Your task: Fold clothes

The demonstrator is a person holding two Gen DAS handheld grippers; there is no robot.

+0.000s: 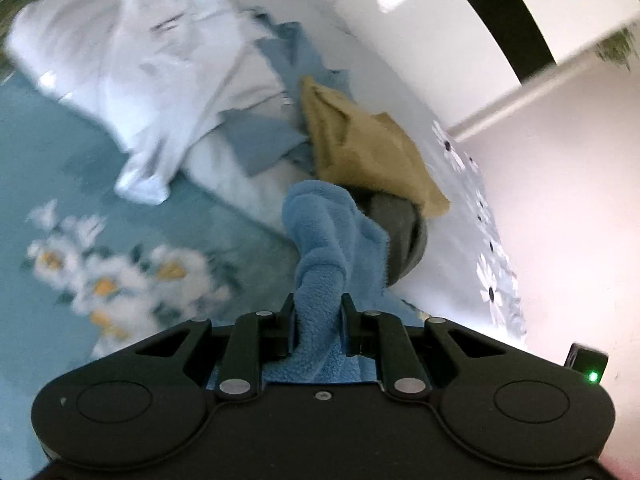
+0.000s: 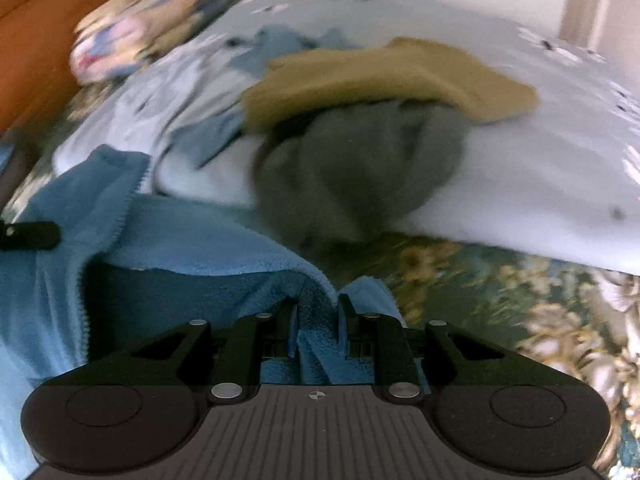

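Note:
A fluffy blue towel (image 1: 324,240) is bunched between the jaws of my left gripper (image 1: 318,304), which is shut on it and holds it above the bed. My right gripper (image 2: 318,308) is shut on another part of the same blue towel (image 2: 180,248), which hangs slack to the left. Beyond lie a mustard-yellow cloth (image 1: 360,148) (image 2: 380,76) and a grey garment (image 1: 400,232) (image 2: 360,176) under it. Part of my left gripper's body (image 2: 28,236) shows at the left edge of the right wrist view.
A pale duvet with daisy print (image 1: 152,68) (image 2: 540,184) is heaped on a teal floral bedsheet (image 1: 60,184). A folded blue cloth (image 1: 280,112) lies in the heap. A floral pillow (image 2: 132,28) and an orange headboard (image 2: 36,40) are at the left. A white wall (image 1: 560,200) borders the bed.

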